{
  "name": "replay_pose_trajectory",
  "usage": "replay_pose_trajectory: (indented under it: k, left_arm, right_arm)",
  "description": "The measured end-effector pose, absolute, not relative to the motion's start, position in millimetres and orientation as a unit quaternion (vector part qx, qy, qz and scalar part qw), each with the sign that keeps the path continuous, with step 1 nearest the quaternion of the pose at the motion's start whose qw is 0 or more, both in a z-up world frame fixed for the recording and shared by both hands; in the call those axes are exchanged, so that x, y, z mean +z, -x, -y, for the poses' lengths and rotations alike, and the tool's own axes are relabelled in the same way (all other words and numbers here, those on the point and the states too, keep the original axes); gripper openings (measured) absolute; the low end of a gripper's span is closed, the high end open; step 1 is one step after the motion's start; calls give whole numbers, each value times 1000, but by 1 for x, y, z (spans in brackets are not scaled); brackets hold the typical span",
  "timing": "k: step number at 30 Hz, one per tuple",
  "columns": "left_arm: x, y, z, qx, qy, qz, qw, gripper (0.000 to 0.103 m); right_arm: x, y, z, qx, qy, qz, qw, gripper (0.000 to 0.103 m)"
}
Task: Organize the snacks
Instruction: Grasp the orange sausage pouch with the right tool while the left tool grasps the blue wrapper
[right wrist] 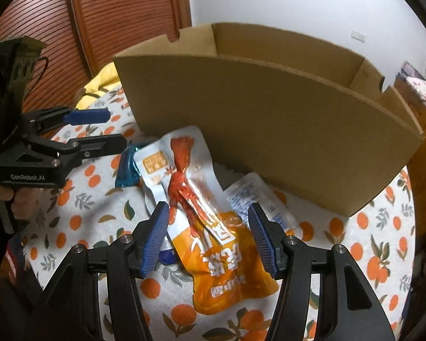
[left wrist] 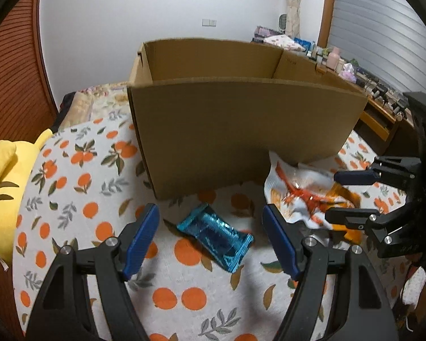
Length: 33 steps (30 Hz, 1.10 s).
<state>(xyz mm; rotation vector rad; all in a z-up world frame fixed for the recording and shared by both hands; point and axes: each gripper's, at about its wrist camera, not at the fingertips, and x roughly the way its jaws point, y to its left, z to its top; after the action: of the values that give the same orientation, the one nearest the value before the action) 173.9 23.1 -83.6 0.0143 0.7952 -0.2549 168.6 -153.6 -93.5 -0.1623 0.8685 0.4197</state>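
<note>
Both grippers hover over a bed spread with an orange-print cloth [left wrist: 99, 227], each lined up on a snack, so the step in hand looks like the reach before a double pick-up. In the left wrist view the left gripper [left wrist: 210, 238] has its jaws standing wide and holds nothing; the blue wrapper [left wrist: 215, 234] lies flat on the cloth between its blue pads, touching neither. At three o'clock from it the right gripper [left wrist: 338, 196] hangs over the orange-and-white pouch [left wrist: 298, 196]. In the right wrist view the right gripper [right wrist: 208, 236] is about half open and empty, its pads either side of the orange-and-white pouch [right wrist: 213, 227], which overlaps a white packet [right wrist: 255, 196] at its two o'clock. The open cardboard box [right wrist: 269, 130] stands at twelve o'clock, just behind the snacks, and is probably where they go. Next, each gripper likely needs to sink until its pads bracket the packet, close on the thin film without sliding off, then lift over the near wall of the box.
</note>
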Motion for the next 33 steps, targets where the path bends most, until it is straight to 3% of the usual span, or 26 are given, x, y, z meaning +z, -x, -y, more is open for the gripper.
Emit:
replay_pose_trajectory:
  k: [20, 33]
  left_arm:
    - [-106, -180, -24, -119, 0, -413, 903, 76]
    - [-111, -184, -23, -117, -1, -422, 899, 75]
  right_arm:
    - [-116, -176, 146, 221, 88, -445, 863, 77]
    - [-106, -147, 151, 225, 81, -424, 874, 51]
